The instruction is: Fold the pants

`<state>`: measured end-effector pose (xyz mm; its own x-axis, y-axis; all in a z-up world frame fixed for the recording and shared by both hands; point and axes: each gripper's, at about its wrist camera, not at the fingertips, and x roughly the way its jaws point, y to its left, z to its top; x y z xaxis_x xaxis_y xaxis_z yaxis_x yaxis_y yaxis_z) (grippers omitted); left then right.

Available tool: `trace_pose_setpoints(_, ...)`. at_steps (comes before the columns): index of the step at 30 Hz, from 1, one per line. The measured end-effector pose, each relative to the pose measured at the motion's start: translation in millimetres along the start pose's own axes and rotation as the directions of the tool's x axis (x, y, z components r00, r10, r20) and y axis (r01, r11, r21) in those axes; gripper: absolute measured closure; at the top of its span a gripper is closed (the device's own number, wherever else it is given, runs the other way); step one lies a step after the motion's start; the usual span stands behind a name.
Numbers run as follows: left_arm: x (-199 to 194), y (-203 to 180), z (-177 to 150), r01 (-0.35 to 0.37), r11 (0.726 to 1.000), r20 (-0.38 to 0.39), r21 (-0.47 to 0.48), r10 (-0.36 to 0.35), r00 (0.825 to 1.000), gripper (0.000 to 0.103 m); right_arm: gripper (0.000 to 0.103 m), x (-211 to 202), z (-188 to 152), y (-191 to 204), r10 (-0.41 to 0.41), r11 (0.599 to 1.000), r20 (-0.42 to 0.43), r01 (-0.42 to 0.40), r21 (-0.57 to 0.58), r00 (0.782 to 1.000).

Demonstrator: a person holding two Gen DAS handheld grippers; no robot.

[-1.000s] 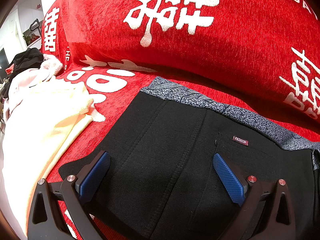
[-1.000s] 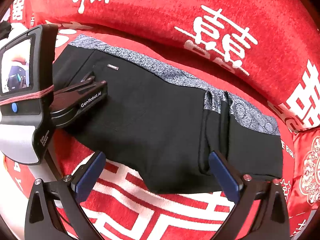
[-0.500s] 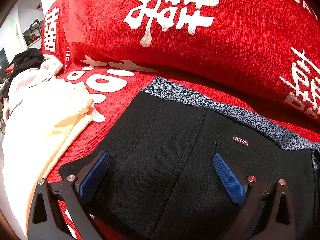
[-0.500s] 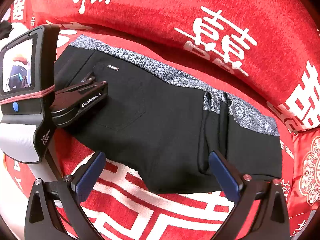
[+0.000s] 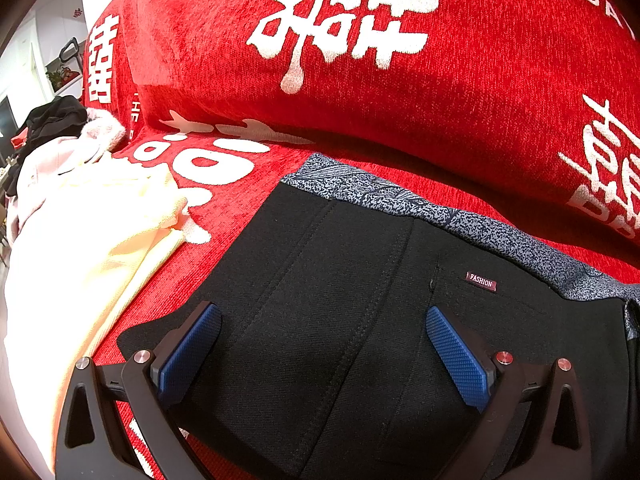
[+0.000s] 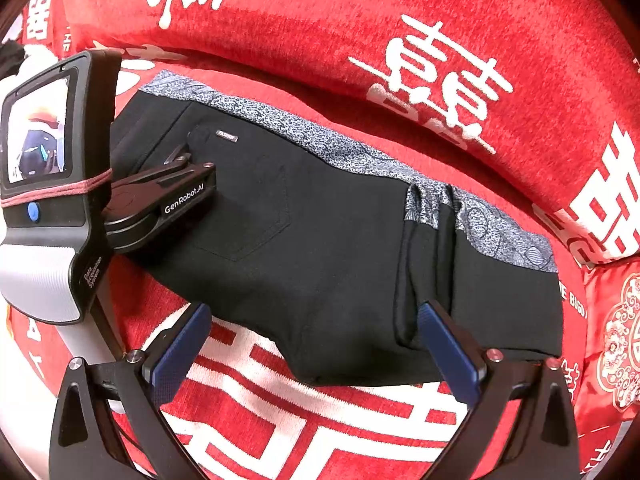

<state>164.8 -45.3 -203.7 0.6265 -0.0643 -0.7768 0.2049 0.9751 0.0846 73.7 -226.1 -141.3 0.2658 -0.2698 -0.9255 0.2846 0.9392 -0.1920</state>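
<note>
the pants [image 6: 328,248] lie folded across the middle of the frame on the red sofa [image 6: 360,32]. both your left gripper [image 5: 324,356] and right gripper [image 6: 316,352] gape empty. press the left flat near the waistband [image 5: 480,224], pinch the right hem low. count: one pants, two grippers, one cream cloth [image 5: 80,256].

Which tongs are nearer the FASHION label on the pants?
Left. The left tongs rest on the pants beside the FASHION label; the right tongs hover at the near edge.
</note>
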Motion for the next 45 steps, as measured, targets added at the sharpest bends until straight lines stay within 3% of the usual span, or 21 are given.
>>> trace_pose_setpoints(25, 0, 0, 0, 0.000, 1.000, 0.000, 0.000, 0.000, 1.000, 0.000, 0.000, 7, 1, -4, 0.010, 1.000, 0.017, -0.010, 0.005, 1.000)
trace_pose_setpoints(32, 0, 0, 0, 0.000, 1.000, 0.000, 0.000, 0.000, 1.000, 0.000, 0.000, 16, 4, -61, 0.009, 0.996, 0.125, -0.019, 0.082, 0.992)
trace_pose_setpoints(38, 0, 0, 0, 0.000, 1.000, 0.000, 0.000, 0.000, 1.000, 0.000, 0.000, 56, 3, -131, -0.042, 0.981, 0.140, 0.015, 0.191, 0.989)
trace_pose_setpoints(42, 0, 0, 0, 0.000, 1.000, 0.000, 0.000, 0.000, 1.000, 0.000, 0.000, 89, -5, -153, 0.016, 0.975, 0.113, -0.041, 0.220, 0.993)
trace_pose_setpoints(45, 0, 0, 0, 0.000, 1.000, 0.000, 0.000, 0.000, 1.000, 0.000, 0.000, 91, -13, -152, 0.005, 0.981, 0.234, -0.050, 0.187, 0.972)
